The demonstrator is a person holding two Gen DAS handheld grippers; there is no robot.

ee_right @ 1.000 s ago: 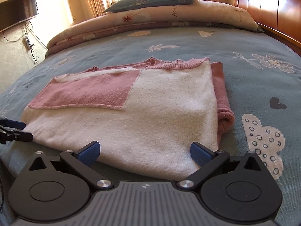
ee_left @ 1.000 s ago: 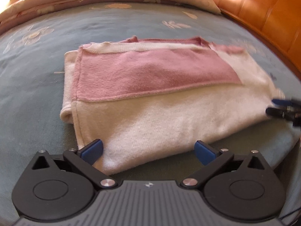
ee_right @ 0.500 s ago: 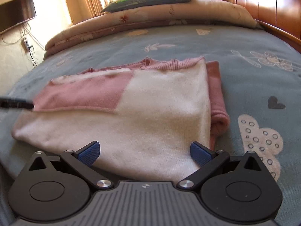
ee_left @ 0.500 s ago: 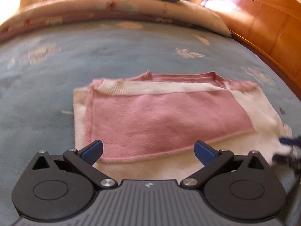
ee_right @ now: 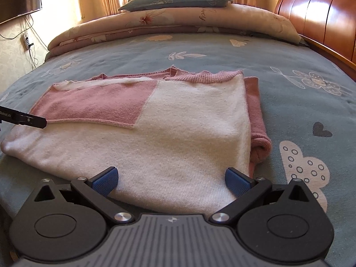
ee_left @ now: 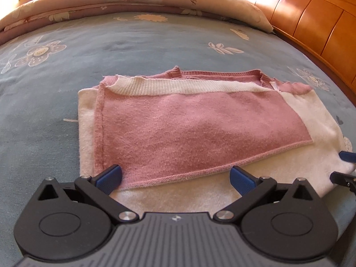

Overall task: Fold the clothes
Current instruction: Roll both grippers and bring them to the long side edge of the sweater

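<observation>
From the left wrist, the left gripper stands wide apart with nothing between its blue pads, poised over the near edge of a folded pink-and-cream sweater that lies flat on the blue flowered bedspread. The pink panel lies on top toward the left and far side, cream showing along the near edge and at the right. At the far right edge the right gripper's tips show just beside the sweater's cream corner. Beyond lie a rolled quilt and a wooden headboard on the right. From the right wrist, the right gripper is likewise spread wide and holds nothing, its pads over the sweater's near cream edge. The left gripper's dark tip reaches in from the left, near the pink panel's near left corner; whether it touches cannot be told.
</observation>
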